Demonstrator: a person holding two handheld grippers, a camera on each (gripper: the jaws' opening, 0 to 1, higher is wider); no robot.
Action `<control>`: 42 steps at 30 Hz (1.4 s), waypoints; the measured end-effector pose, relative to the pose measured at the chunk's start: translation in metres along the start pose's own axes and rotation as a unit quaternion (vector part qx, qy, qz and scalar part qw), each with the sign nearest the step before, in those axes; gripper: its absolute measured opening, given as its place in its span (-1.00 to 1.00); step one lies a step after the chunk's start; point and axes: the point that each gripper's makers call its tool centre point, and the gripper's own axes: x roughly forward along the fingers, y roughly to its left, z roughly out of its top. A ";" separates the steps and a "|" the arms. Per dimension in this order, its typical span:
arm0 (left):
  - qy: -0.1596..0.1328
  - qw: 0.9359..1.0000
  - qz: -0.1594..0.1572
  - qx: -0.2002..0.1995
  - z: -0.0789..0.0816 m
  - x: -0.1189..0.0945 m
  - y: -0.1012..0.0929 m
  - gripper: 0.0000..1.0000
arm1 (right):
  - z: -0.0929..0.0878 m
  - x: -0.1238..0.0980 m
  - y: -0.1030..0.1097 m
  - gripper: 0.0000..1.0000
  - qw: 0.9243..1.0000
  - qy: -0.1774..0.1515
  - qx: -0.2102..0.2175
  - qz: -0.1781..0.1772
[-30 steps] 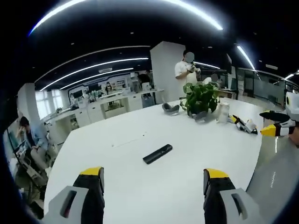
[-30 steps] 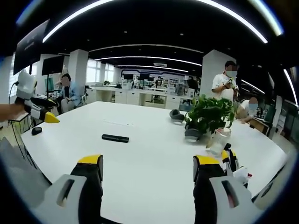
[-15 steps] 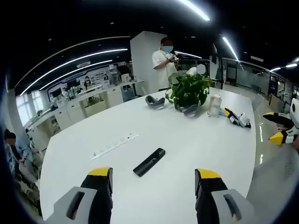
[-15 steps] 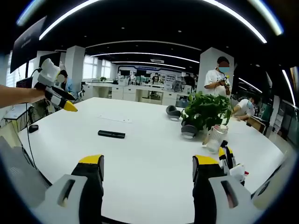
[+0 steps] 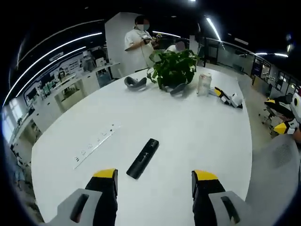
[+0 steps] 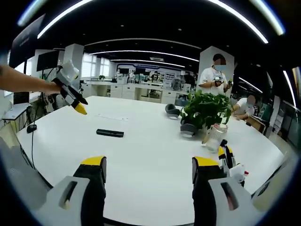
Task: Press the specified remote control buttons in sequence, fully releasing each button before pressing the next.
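Observation:
A slim black remote control [image 5: 142, 158] lies flat on the white table [image 5: 197, 136], a short way beyond and between my left gripper's jaws. My left gripper [image 5: 154, 181] is open, with nothing between its yellow-tipped jaws. In the right gripper view the remote [image 6: 109, 133] lies left of centre, well beyond my right gripper [image 6: 149, 165], which is open and empty. There the left gripper [image 6: 73, 96], held by a hand, hovers above the table to the upper left of the remote. The right gripper [image 5: 282, 127] shows at the right edge of the left gripper view.
A potted plant [image 5: 173, 66] stands at the far side with a grey headset [image 5: 135, 83], a glass jar [image 5: 203, 84] and a spare yellow-tipped gripper [image 5: 228, 97]. A socket strip [image 5: 93, 146] is set into the table left of the remote. A person [image 5: 138, 40] stands behind the table.
My left gripper has come forward over the table and tilted down, so the remote sits closer to its jaws. In the right gripper view it has moved rightward toward the remote.

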 end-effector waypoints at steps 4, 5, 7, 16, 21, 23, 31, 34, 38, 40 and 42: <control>0.037 0.999 -0.023 0.026 -0.003 0.019 0.007 0.21 | -0.002 0.001 0.000 0.52 1.000 0.006 -0.001 0.000; 0.047 0.998 -0.029 0.031 -0.005 0.024 0.009 0.20 | -0.003 0.001 0.000 0.51 1.000 0.007 -0.001 0.000; 0.067 0.996 -0.039 0.046 -0.009 0.031 0.011 0.20 | -0.003 0.001 0.000 0.50 1.000 0.009 -0.002 -0.001; 0.120 0.986 -0.069 0.093 -0.019 0.069 0.025 0.10 | -0.006 0.002 -0.001 0.47 1.000 0.017 0.000 -0.004; 0.144 0.978 -0.086 0.121 -0.027 0.085 0.030 0.09 | -0.008 0.002 -0.001 0.46 1.000 0.022 -0.001 -0.004; 0.154 0.975 -0.087 0.132 -0.032 0.092 0.032 0.09 | -0.008 0.002 -0.001 0.46 1.000 0.023 -0.002 -0.003; 0.183 0.968 -0.105 0.134 -0.048 0.120 0.036 0.01 | -0.010 0.004 -0.001 0.46 1.000 0.030 -0.004 -0.003; 0.196 0.966 -0.112 0.130 -0.054 0.128 0.040 -0.08 | -0.012 0.004 -0.001 0.46 0.999 0.035 -0.006 -0.004; 0.208 0.962 -0.105 0.144 -0.062 0.137 0.046 -0.14 | -0.014 0.005 0.000 0.46 0.999 0.041 -0.007 -0.002; 0.212 0.961 -0.104 0.143 -0.064 0.141 0.050 -0.17 | -0.015 0.006 0.002 0.46 0.999 0.044 -0.011 0.002; 0.215 0.961 -0.106 0.141 -0.065 0.142 0.051 -0.19 | -0.016 0.007 0.003 0.46 0.999 0.046 -0.012 0.003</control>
